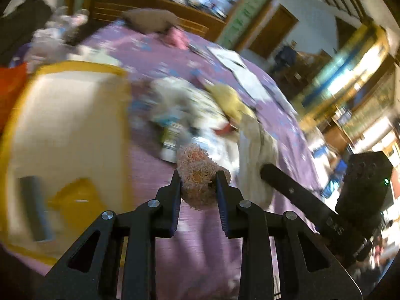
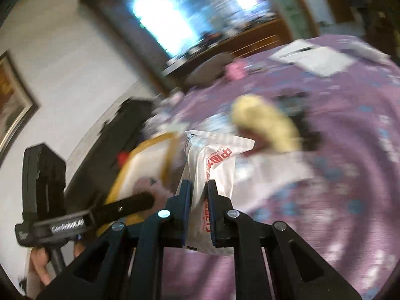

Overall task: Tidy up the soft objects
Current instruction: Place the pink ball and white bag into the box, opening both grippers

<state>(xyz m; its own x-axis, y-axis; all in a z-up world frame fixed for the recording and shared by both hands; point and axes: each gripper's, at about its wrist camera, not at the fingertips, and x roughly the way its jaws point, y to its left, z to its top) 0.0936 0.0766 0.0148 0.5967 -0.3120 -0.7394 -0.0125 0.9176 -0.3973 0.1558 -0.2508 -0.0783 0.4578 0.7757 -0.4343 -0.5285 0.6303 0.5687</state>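
Left gripper (image 1: pixel 198 178) clenched on a fuzzy pink plush (image 1: pixel 200 172) above the purple bed (image 1: pixel 155 175), right gripper (image 2: pixel 198 187) pinching a clear packet (image 2: pixel 212 165), yellow-rimmed box (image 1: pixel 67 115) beside.

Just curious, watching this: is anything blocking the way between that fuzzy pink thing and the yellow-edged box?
Nothing visible. The left tool grips the fuzzy pink thing; only bare purple bedspread lies between it and the open box.

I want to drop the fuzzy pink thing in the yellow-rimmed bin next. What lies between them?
In the left wrist view, only bare purple bedspread separates the fuzzy pink plush, clamped in the left gripper, from the yellow-rimmed fabric bin.
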